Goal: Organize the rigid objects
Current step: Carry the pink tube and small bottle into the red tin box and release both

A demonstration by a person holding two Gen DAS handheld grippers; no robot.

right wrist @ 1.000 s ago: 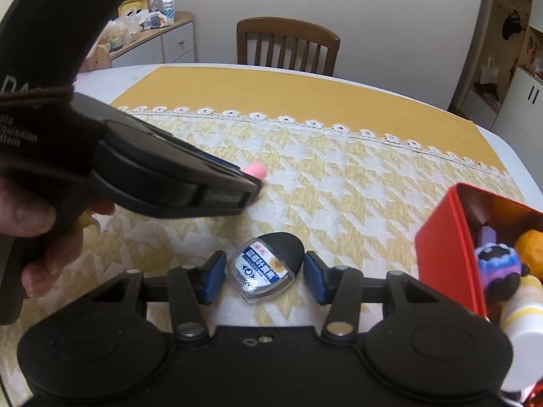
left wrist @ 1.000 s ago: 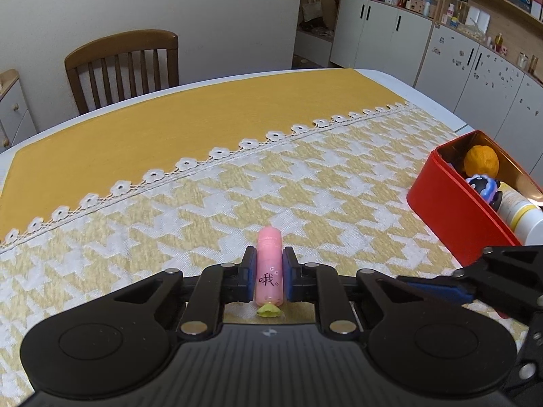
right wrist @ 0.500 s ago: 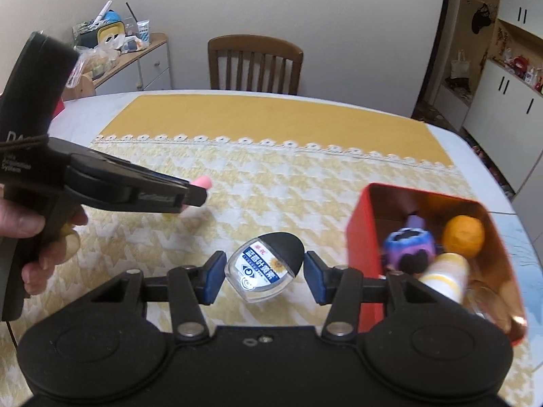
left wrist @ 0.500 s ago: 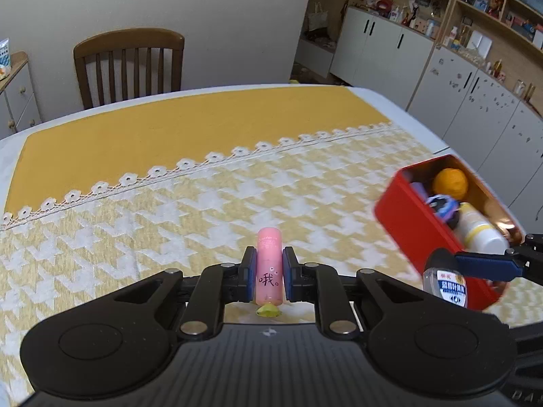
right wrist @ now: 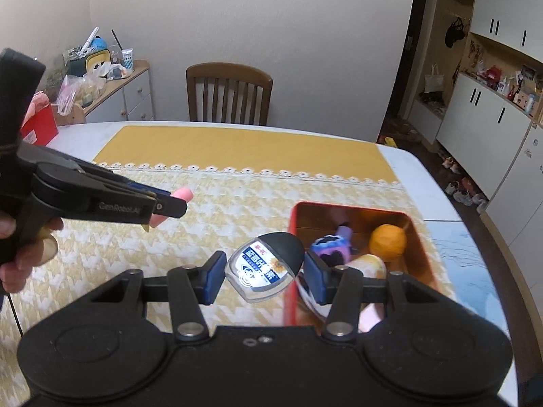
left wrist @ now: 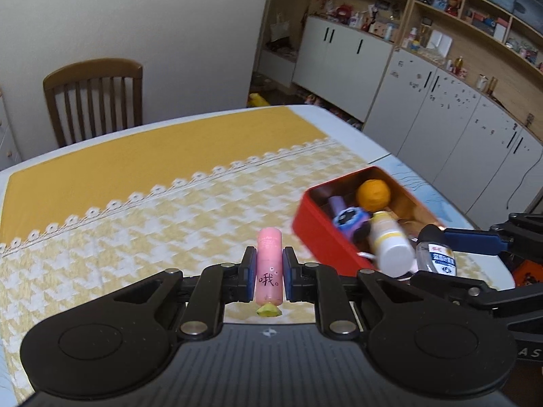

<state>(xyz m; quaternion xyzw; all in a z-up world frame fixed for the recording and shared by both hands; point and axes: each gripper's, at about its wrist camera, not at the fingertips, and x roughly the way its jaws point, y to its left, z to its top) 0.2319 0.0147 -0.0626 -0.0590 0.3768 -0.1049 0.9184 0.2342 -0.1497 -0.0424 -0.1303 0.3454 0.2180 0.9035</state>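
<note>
Left gripper [left wrist: 268, 273] clamped on pink tube [left wrist: 269, 264], aloft over desk [left wrist: 163, 203] middle. Right gripper [right wrist: 264, 276] clamped on small bottle [right wrist: 266, 264], above red box [right wrist: 356, 208] near right edge. Best to lower inside box rim before releasing, clear of orange ball [right wrist: 388, 242].

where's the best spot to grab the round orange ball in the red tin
Grip the round orange ball across its widest middle, coming from above. It sits at the far end of the open red rectangular tin, close to the walls, so a side approach looks blocked. A purple-and-black toy lies beside it, so set the fingers away from that.
</note>
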